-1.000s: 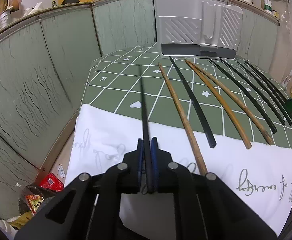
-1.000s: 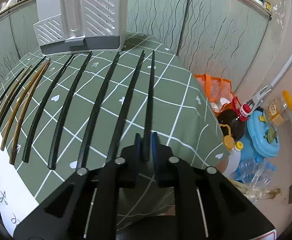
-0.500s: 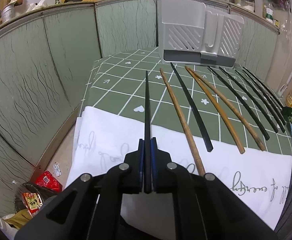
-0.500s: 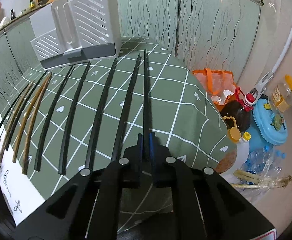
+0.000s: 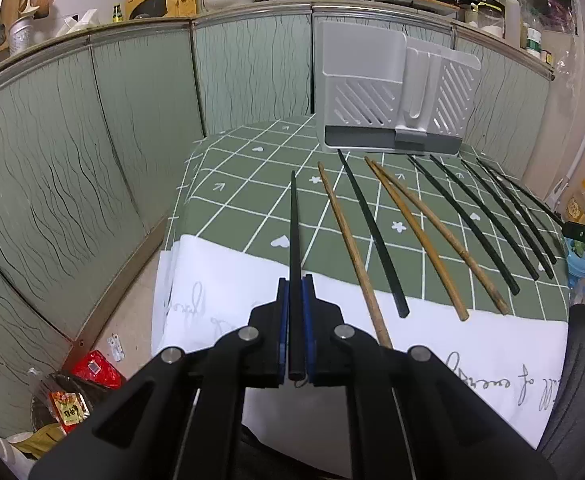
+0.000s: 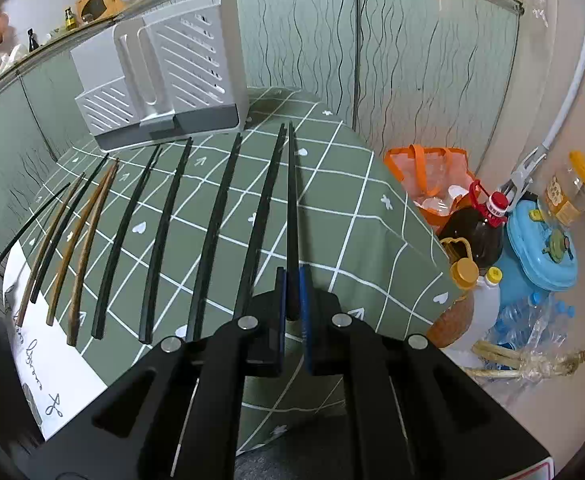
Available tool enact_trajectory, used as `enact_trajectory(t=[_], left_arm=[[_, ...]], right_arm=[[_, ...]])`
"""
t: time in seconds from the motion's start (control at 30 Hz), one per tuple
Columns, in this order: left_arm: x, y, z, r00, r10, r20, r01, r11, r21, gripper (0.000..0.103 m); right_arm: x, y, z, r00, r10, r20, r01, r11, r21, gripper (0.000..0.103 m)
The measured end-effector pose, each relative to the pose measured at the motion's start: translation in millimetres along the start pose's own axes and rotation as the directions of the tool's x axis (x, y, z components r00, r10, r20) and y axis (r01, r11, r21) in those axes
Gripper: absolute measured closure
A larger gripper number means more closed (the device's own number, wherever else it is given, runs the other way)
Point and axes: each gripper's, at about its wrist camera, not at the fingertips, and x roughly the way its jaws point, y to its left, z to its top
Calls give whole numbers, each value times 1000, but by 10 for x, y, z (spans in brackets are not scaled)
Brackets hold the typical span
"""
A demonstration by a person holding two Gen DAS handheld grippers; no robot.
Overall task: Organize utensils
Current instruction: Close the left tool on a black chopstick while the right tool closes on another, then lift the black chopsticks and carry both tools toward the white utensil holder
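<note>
Several black and brown chopsticks lie in a row on a green checked tablecloth (image 5: 252,204). My left gripper (image 5: 295,280) is shut on a black chopstick (image 5: 293,224) that points forward above the cloth at the left end of the row. My right gripper (image 6: 291,272) is shut on another black chopstick (image 6: 291,200), lifted over the right end of the row beside a black chopstick (image 6: 262,208) still lying flat. A grey slotted utensil holder (image 5: 388,96) stands at the far edge of the table, also seen as the holder (image 6: 164,76) in the right wrist view.
A white cloth with writing (image 5: 472,360) covers the near table edge. Green cabinet panels (image 5: 92,140) enclose the table's far and left sides. On the floor to the right sit an orange bag (image 6: 432,176), a dark bottle (image 6: 476,232) and a blue lidded container (image 6: 540,248). Snack packets (image 5: 88,376) lie on the floor at left.
Both grippers have risen a little with their chopsticks, which now stand clear of the cloth. The holder and cabinets sit lower in both views. The right jaws closed fully on their chopstick.
</note>
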Motion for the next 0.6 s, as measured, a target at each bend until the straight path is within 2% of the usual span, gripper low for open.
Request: enact_trajectory(t=[0.6], left_arm=[[-321,7,327,997,-12,77,12,1000,11,95]], right_arm=[[-385,22,203,996,29,81,-29,1000,6,97]])
